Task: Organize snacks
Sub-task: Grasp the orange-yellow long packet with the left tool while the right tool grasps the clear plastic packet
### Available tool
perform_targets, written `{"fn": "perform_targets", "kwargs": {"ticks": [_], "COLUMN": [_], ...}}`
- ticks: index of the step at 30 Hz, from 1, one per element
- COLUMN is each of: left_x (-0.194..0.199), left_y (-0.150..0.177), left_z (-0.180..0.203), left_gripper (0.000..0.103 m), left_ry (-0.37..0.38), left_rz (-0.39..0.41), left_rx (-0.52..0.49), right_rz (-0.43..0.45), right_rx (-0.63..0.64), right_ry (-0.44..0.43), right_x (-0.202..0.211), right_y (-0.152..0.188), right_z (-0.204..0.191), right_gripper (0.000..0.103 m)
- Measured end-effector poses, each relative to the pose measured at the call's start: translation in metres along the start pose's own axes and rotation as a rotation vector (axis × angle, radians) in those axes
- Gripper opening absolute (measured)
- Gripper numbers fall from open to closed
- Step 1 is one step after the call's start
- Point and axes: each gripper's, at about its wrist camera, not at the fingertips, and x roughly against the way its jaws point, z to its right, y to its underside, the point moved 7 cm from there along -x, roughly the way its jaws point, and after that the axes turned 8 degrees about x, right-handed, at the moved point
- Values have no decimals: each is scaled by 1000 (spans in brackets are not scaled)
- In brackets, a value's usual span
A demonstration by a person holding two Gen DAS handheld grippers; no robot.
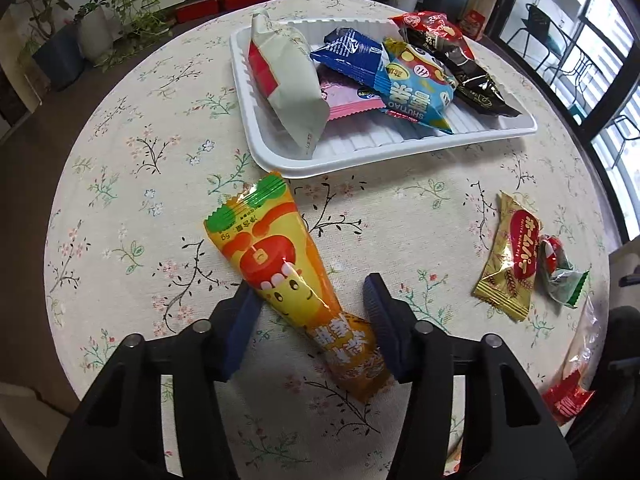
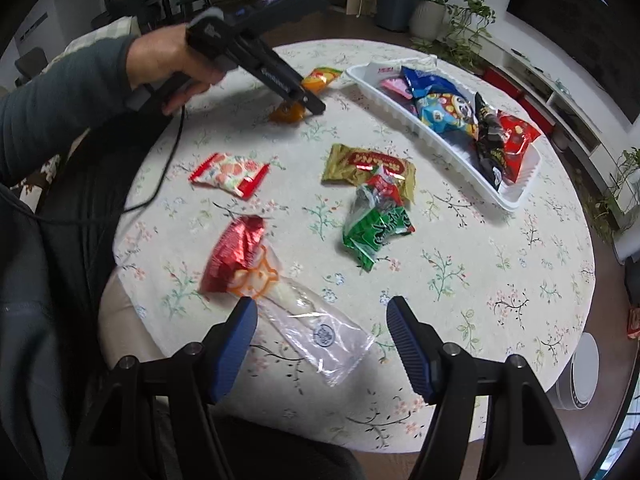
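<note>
I have the round table (image 1: pixel 360 208) under its flowered cloth in both views, and it carries everything the job needs. The white tray (image 1: pixel 360 152) sits toward the far side as my collecting bin: in it lie a white-and-red packet (image 1: pixel 288 76), a dark blue packet (image 1: pixel 352 54), a light blue packet (image 1: pixel 416 84), a pink wrapper (image 1: pixel 352 104) beneath them, and a black-and-red packet (image 1: pixel 460 64) along one edge. I judge roughly half the snacks are in.

Loose on the cloth are a gold packet (image 2: pixel 368 166), a green-and-red wrapper (image 2: pixel 376 224) partly overlapping it, and a strawberry-print packet (image 2: pixel 230 174), all well apart from the tray.

My left gripper (image 1: pixel 310 312) straddles the long orange snack stick (image 1: pixel 288 272); one pad touches its edge, the other stands just clear, so the gripper is not clamped yet. I came across its narrow width so the squeeze bites the short way.

My right gripper (image 2: pixel 322 336), pads apart and holding nothing, hangs over the clear end of the red-topped packet (image 2: pixel 280 296), which lies between the fingers near the table's near edge.
</note>
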Motion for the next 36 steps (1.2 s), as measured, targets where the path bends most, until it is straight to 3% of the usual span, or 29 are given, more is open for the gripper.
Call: {"fn": "perform_targets", "kwargs": {"ticks": [3, 6, 12, 20, 28, 36], "left_x": [-1, 2, 6, 7, 4, 8], "left_y": [-3, -2, 11, 22, 18, 25], "left_z": [-1, 1, 18, 33, 32, 27], "left_gripper": [46, 32, 24, 23, 23, 21], "left_ry": [-16, -12, 22, 11, -8, 36], "left_rz": [0, 18, 8, -2, 3, 4], "left_rx": [-8, -17, -97, -226, -202, -201], "right_rz": [-9, 13, 16, 22, -8, -81], "right_rx": [15, 37, 60, 110, 138, 173], "right_ry": [-13, -24, -19, -24, -39, -99], "right_x": [-8, -11, -13, -11, -21, -40], "right_y": [3, 4, 7, 8, 7, 14], "right_z": [0, -2, -3, -10, -9, -10], "right_gripper": [70, 70, 70, 69, 69, 65]}}
